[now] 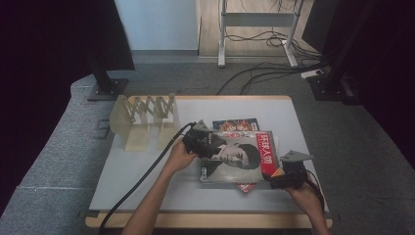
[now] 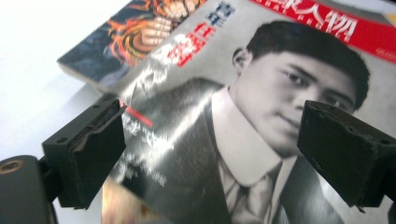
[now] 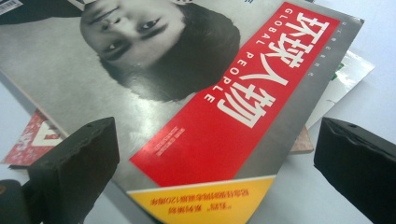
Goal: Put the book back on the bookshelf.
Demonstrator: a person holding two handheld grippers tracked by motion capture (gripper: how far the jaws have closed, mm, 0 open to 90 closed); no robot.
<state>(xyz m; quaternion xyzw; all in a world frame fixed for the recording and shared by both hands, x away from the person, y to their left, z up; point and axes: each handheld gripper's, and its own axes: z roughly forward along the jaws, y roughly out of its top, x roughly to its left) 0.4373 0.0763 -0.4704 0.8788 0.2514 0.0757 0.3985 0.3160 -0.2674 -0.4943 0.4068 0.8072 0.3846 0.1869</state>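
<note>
Lying face up near the middle of the table, slightly toward its right edge: the grey magazine, stacked over other magazines peeking out at the far and near edges. Hovering over its left edge, jaws released and gripping nothing: left gripper. Hovering at its near right corner, jaws spread wide, also gripping nothing: right gripper. Standing at the far left corner: a folding rack. Remaining bare: the near left surface.
</note>
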